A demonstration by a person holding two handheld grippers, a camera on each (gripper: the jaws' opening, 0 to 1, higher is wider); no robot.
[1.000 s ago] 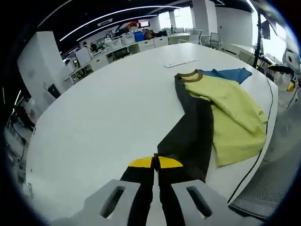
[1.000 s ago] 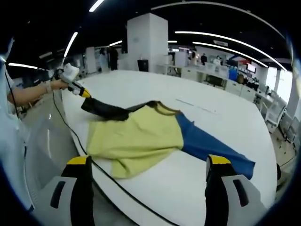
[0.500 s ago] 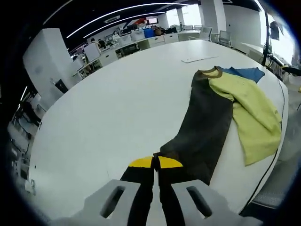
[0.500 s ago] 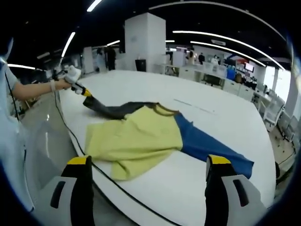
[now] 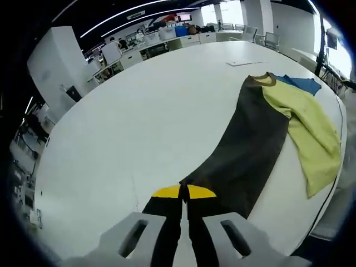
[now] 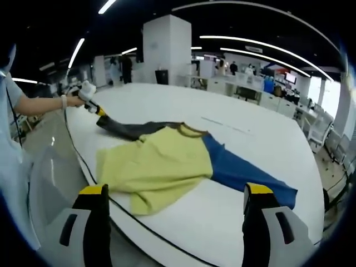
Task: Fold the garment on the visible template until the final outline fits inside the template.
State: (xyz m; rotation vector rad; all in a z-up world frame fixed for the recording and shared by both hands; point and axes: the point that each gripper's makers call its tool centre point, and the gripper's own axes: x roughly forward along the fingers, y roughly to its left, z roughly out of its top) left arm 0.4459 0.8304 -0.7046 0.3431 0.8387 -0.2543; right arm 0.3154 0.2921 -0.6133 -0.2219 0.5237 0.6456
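- pulled the dark sleeve (image 5: 245, 150) out longer and flatter across the white table (image 5: 139, 111) than a second ago; more dark cloth showed, and the yellow body (image 5: 308, 125) sat further toward the table edge.
- in the right gripper view, little changed: same spread shirt (image 6: 161, 167), with the far sleeve drawn a bit straighter.
- left gripper (image 5: 184, 192) was clenched on the end of the dark sleeve, yellow tips pressed together over the cloth.
- right gripper (image 6: 173, 192) was released, jaws wide apart, hovering off the table's near edge and holding nothing.
- lay on the table near its edge, collar (image 5: 261, 79) up, blue sleeve (image 6: 245, 175) stretched the other way.
- looked soft, light and limp; probably slides easily on the smooth top and sags wherever unsupported.
- best taken at cuffs, hem corners or shoulder seams, pinching a single layer and lifting low.
- black cable (image 6: 139, 217) ran along the near edge, close to the yellow hem; could snag.
- no template outline could be made out.
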